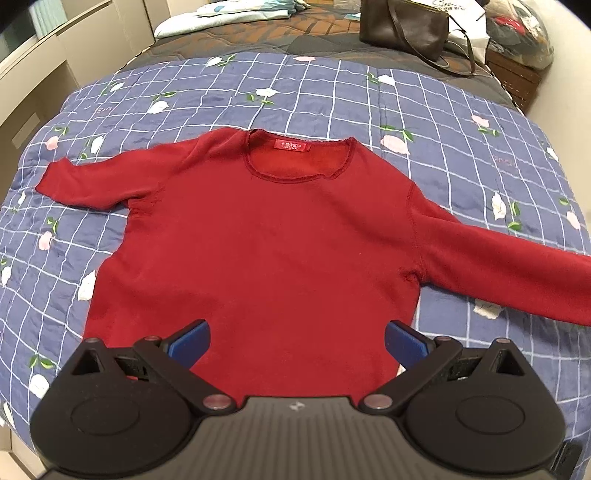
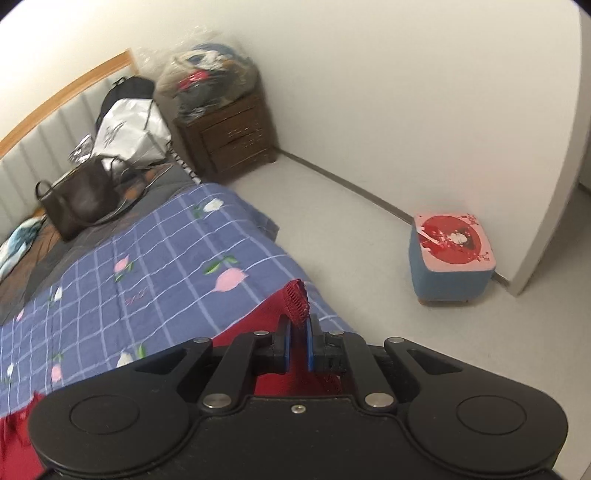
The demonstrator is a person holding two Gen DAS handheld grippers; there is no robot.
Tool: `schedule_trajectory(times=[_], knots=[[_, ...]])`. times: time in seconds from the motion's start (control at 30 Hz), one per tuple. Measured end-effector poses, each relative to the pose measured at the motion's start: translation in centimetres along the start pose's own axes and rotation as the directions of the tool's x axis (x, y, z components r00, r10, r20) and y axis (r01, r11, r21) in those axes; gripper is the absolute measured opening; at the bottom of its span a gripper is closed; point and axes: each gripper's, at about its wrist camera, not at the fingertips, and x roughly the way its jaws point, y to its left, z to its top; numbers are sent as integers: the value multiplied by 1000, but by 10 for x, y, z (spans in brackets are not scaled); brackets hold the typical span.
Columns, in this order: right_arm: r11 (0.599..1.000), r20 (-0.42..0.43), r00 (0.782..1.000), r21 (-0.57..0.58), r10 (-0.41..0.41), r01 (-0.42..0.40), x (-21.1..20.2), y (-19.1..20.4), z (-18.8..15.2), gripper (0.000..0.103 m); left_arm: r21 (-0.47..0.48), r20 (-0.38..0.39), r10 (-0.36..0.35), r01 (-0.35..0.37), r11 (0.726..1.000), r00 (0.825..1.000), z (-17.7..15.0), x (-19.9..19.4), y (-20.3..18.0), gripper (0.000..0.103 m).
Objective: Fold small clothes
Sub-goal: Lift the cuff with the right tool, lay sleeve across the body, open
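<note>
Two grippers are in use, one per view. The left gripper (image 1: 297, 341), at the bottom of its frame, has its blue pads spread wide apart over the hem of the red sweater (image 1: 266, 236) and holds nothing. The right gripper (image 2: 297, 341) has its pads drawn close together with a ribbed red cuff (image 2: 297, 299) of that sweater pinched between them, the cuff's end standing up just past the fingertips.

One blue checked quilt (image 1: 332, 96) with pink and white flowers covers the bed and fills most of the left view. The single sweater lies flat on it in the middle of the frame, neck towards the top, one sleeve reaching to the left and the other running off the right edge.

One brown handbag (image 1: 402, 33) sits at the top of the left view and in the left middle of the right view; what is inside it cannot be seen. One clear bag of bundled clothes (image 2: 210, 77) rests on one dark wooden nightstand (image 2: 229, 136).

Only the right view shows the floor and one small blue stool (image 2: 450, 269) with a red-patterned top, at the right.
</note>
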Motion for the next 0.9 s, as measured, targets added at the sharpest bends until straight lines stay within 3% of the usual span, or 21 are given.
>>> schedule_trajectory(times=[0.1,0.23,0.37,0.5,0.67,0.77,0.9], knots=[[1000,-23,1000,-4,1,-2,-7,9,-2,8,30,-5,5,-5,1000,1000,2,8,5,103],[1000,-19,1000,-8,23,-23,-27,36,-6,8,10,7,-38,38,999,999,12,11,23,103],[997,2,997,-33,76,-76,-61,84,-10,8,-2,14,-79,79,997,997,23,12,49,103],[984,13,986,-68,168,-166,-98,153,-18,9,-6,35,-105,105,994,994,39,6,89,103],[949,0,955,-117,295,-293,-130,254,-45,9,0,74,-106,106,994,992,59,3,145,103],[917,-46,928,-144,369,-372,-142,319,-75,10,-7,95,-93,94,996,991,70,5,181,103],[884,-121,905,-195,407,-424,-144,395,-121,10,-39,101,-71,76,996,992,80,12,224,103]])
